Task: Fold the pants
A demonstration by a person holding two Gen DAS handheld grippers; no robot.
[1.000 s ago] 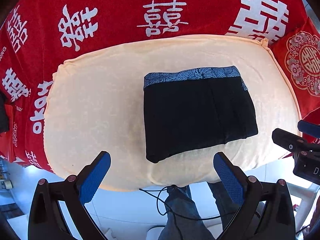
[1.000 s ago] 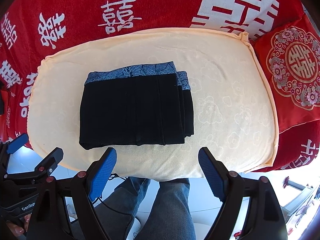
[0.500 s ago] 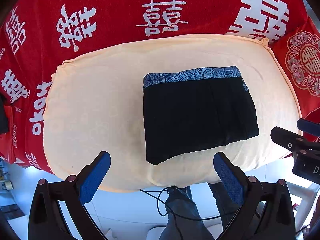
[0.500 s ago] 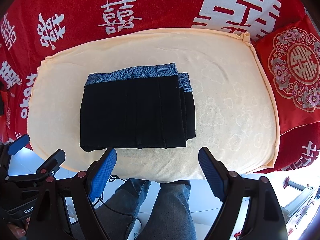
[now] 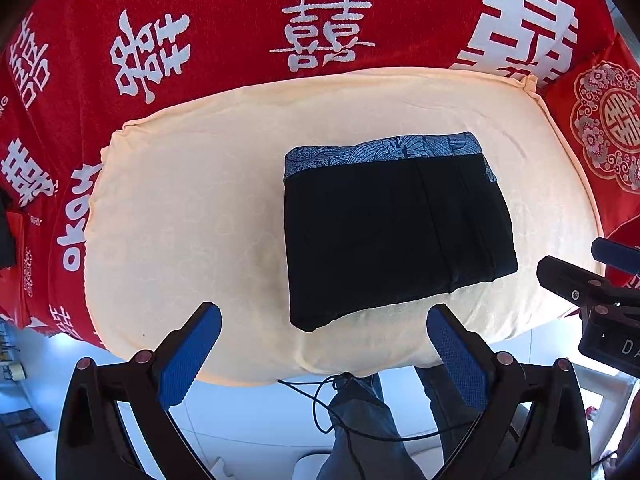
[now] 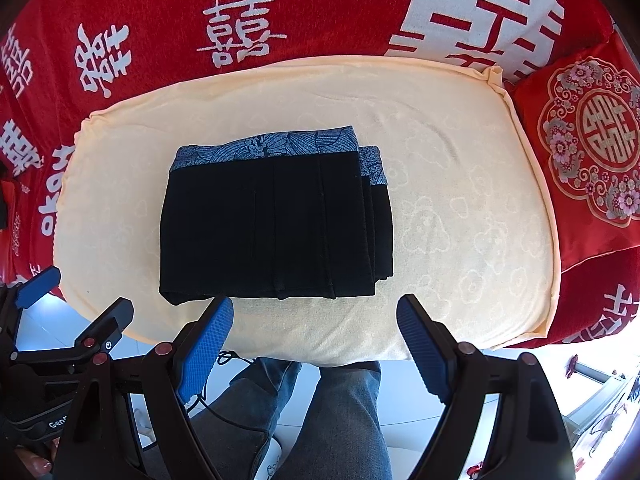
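The black pants (image 5: 394, 232) (image 6: 272, 224), with a grey-blue patterned waistband along the far edge, lie folded into a compact rectangle on a cream cushion (image 5: 192, 208) (image 6: 460, 208). My left gripper (image 5: 324, 322) hangs high above the cushion's near edge, open, nothing between its blue pads. In the same way my right gripper (image 6: 314, 312) hovers open and empty above the near edge, just in front of the pants. Each gripper shows at the edge of the other's view.
A red cover with white characters (image 5: 200, 40) (image 6: 320, 8) surrounds the cushion. A red embroidered pillow (image 6: 592, 136) lies at the right. Below the near edge are a person's jeans-clad legs (image 6: 340, 412), a thin black cable (image 5: 320, 400) and pale floor.
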